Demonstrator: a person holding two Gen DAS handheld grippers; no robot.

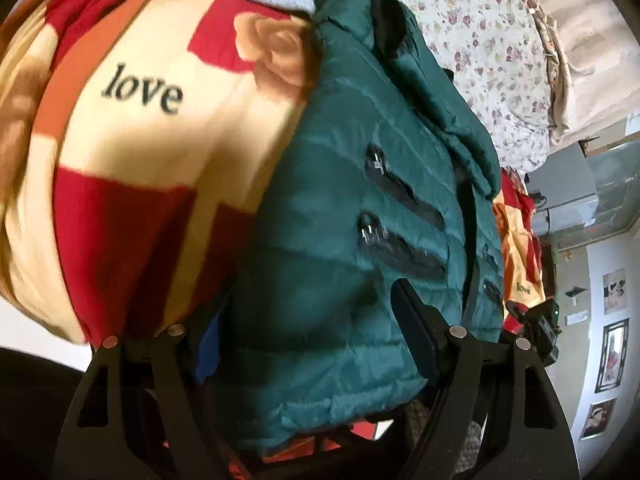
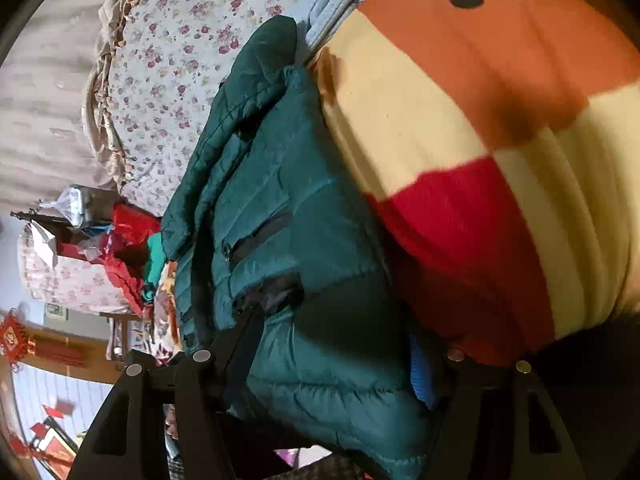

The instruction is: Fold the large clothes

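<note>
A dark green quilted puffer jacket (image 1: pixel 344 208) with black zip pockets lies folded in layers on a red, cream and orange blanket (image 1: pixel 132 152) printed "love". My left gripper (image 1: pixel 304 320) is shut on the jacket's thick near edge; its right finger (image 1: pixel 416 328) presses on top and the left one is under the fabric. In the right wrist view the same jacket (image 2: pixel 304 240) fills the middle. My right gripper (image 2: pixel 340 344) is shut on its near edge, with the left finger (image 2: pixel 248 328) on the fabric and the right pad hidden beside the blanket (image 2: pixel 460 128).
A floral sheet (image 1: pixel 480 48) covers the bed beyond the jacket. A pale blue cloth (image 2: pixel 328 8) lies at the jacket's far end. Clutter and red items (image 2: pixel 120 240) stand beyond the bed, with pictures on the wall (image 1: pixel 612 356).
</note>
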